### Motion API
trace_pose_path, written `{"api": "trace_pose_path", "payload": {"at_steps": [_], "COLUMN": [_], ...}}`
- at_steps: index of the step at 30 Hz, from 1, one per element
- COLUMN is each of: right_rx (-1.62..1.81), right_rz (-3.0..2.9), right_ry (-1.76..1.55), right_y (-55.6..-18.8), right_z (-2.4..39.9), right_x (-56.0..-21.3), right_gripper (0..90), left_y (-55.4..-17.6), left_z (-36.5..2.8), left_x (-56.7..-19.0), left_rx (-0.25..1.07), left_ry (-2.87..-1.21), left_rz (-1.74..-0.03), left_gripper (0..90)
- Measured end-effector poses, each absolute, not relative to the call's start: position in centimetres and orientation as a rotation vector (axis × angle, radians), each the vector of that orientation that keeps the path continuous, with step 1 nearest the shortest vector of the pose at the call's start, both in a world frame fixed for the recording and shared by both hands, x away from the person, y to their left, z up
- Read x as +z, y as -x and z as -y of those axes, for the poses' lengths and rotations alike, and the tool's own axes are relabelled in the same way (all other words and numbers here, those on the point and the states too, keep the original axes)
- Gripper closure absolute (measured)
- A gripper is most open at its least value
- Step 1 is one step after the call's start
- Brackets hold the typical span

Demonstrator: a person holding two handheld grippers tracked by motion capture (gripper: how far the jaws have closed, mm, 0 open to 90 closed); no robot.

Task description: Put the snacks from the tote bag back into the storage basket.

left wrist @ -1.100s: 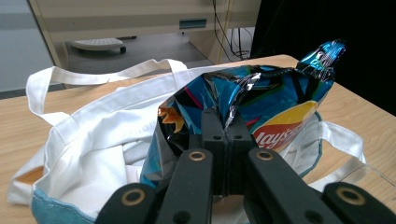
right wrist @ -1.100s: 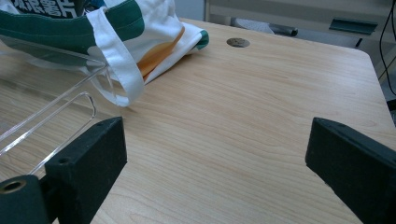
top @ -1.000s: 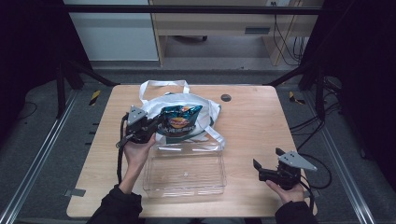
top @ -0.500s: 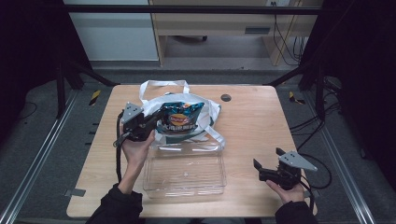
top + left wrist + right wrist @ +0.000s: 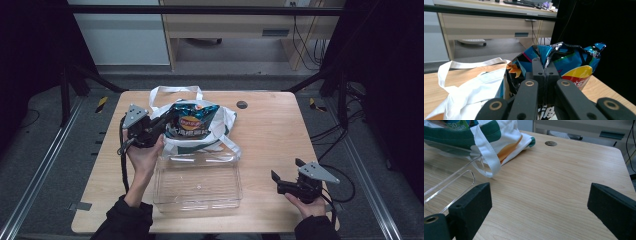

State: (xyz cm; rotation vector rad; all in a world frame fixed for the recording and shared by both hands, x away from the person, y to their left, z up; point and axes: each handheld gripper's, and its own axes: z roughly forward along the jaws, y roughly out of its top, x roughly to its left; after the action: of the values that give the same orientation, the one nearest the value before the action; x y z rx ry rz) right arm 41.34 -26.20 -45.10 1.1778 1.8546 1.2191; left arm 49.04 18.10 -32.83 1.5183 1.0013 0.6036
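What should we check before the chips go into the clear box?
1. Left gripper shut on the chip bag: ok, jaws pinch its crinkled top edge.
2. Bag free of the white tote bag: not ok, its bottom sits inside the tote.
3. Clear box ready: ok, open top, nothing inside.
4. Tote strap off the box: not ok, a strap hangs over the box's far edge.
5. Right gripper free to help: ok, jaws wide open above the table.

Even overhead light brightens the wooden table, its surroundings fall into darkness, and the crisp packet shows glare.
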Motion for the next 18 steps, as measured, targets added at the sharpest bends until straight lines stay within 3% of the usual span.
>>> {"api": "trace_pose_path", "payload": {"at_steps": [18], "right_rx": [1.22], "right_rz": [-1.852], "right_ry": [-1.18], "right_y": [-41.3], "right_z": [26.2], "right_x": [-45.1], "right_gripper": [5.9], "left_y": [-46.9], "left_z": [-18.1], "left_x": [-29.7], "left_rx": [0.576], "left_ry": [-1.44], "left_rz": [-0.948], "left_gripper": [90.0]}}
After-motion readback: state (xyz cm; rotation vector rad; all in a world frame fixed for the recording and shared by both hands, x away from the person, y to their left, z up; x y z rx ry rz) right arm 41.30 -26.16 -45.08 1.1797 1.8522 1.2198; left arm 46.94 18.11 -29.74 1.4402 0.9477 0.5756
